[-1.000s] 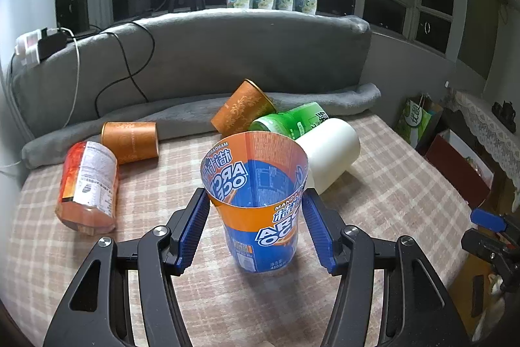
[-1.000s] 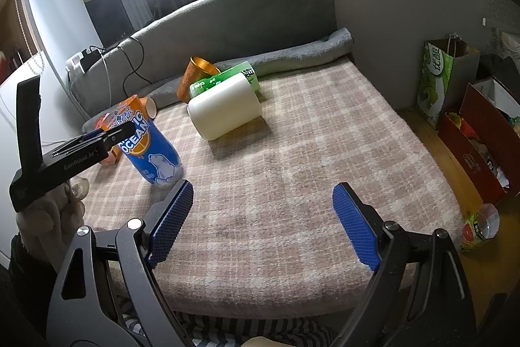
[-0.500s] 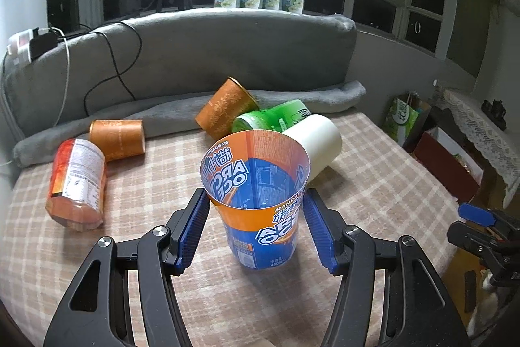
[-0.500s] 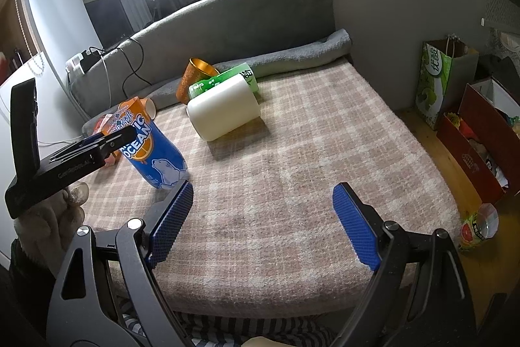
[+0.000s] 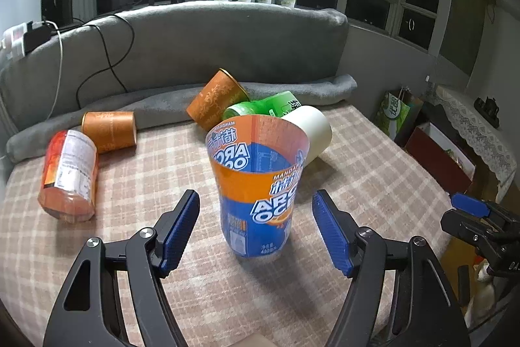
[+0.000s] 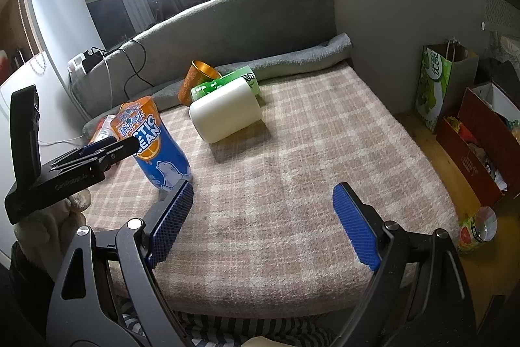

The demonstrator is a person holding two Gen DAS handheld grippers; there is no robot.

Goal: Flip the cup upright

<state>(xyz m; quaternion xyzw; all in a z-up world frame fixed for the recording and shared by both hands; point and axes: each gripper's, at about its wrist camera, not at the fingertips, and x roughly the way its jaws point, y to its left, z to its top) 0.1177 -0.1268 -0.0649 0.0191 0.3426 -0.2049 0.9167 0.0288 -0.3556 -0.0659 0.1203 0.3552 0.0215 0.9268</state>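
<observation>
Left gripper (image 5: 255, 212) is held wide open, with its two blue pads on either side of the cup (image 5: 256, 184) and a clear gap on both sides, so the cup is not touched. The cup is orange and blue, with its open mouth at the top, and it is stood upright on the checked blanket (image 5: 357, 171). In the right wrist view the same cup (image 6: 156, 145) is seen near the left edge of the blanket, just behind one tip of the left gripper.

Right gripper (image 6: 263, 217) is also held wide open, and nothing is held between its pads. It is kept over the near edge of the blanket, well apart from the cup.

Behind the cup, other things are laid on their sides: a white cup (image 5: 312, 129), a green bottle (image 5: 263, 109) and an orange cup (image 5: 216, 103) close together, with the orange cup leaned against the grey cushion (image 5: 195, 54). Further left, another orange cup (image 5: 109, 132) and a red jar (image 5: 70, 174) are laid down side by side.
</observation>
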